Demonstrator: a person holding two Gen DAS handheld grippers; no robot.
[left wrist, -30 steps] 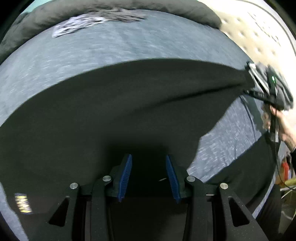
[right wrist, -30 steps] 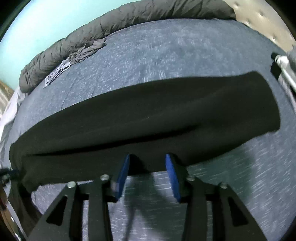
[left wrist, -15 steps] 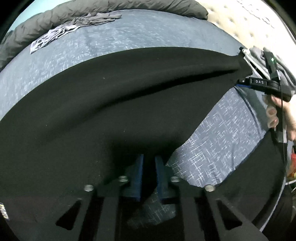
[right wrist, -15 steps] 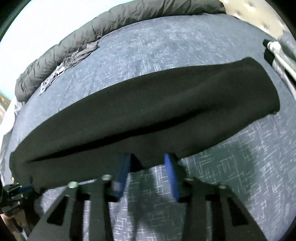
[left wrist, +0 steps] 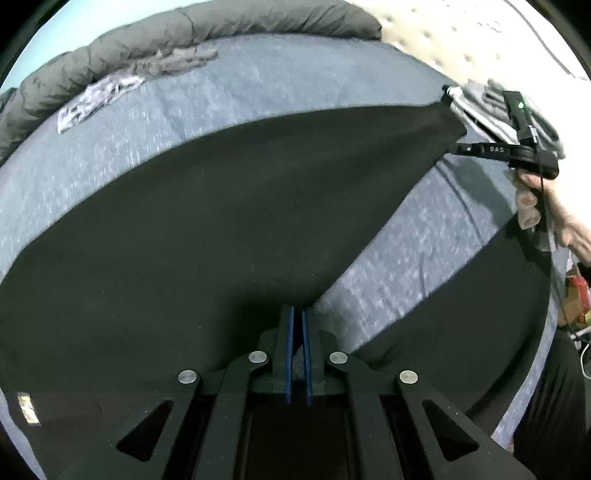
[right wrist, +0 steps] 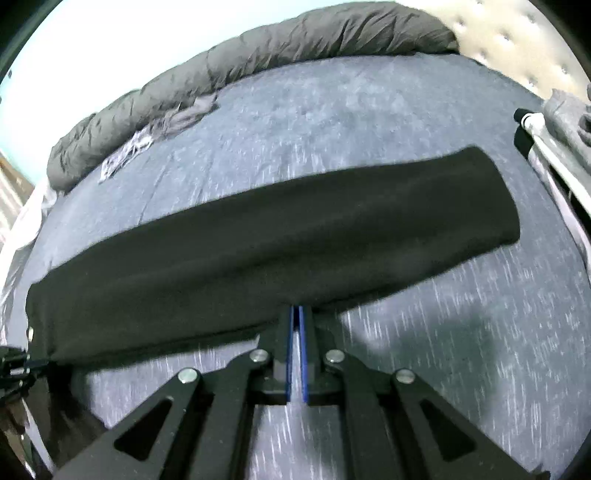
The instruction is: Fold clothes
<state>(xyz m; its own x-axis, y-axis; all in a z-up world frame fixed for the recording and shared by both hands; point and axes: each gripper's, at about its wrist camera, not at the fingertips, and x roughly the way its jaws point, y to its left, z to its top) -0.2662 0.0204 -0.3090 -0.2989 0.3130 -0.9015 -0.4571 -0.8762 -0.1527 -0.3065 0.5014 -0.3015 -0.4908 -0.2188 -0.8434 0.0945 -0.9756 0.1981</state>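
Note:
A black garment (left wrist: 221, 229) lies spread across a blue-grey bed (left wrist: 288, 85). In the right wrist view it is a long dark band (right wrist: 295, 240). My left gripper (left wrist: 297, 321) is shut on the garment's near edge, blue pads pressed together. My right gripper (right wrist: 296, 314) is shut on the garment's near edge as well. In the left wrist view the right gripper (left wrist: 458, 147) shows at the garment's far right corner, held by a hand (left wrist: 554, 210). In the right wrist view the left gripper (right wrist: 18, 363) shows at the garment's left end.
A rolled grey duvet (right wrist: 258, 55) lies along the far edge of the bed, with a crumpled grey patterned cloth (left wrist: 110, 92) in front of it. A tufted cream headboard (left wrist: 461, 33) is at the right, with grey clothes and a white rail (right wrist: 554, 147) beside it.
Both grippers have closed on the black garment's near edge; a second ago both stood open. The garment is now stretched flatter between them.

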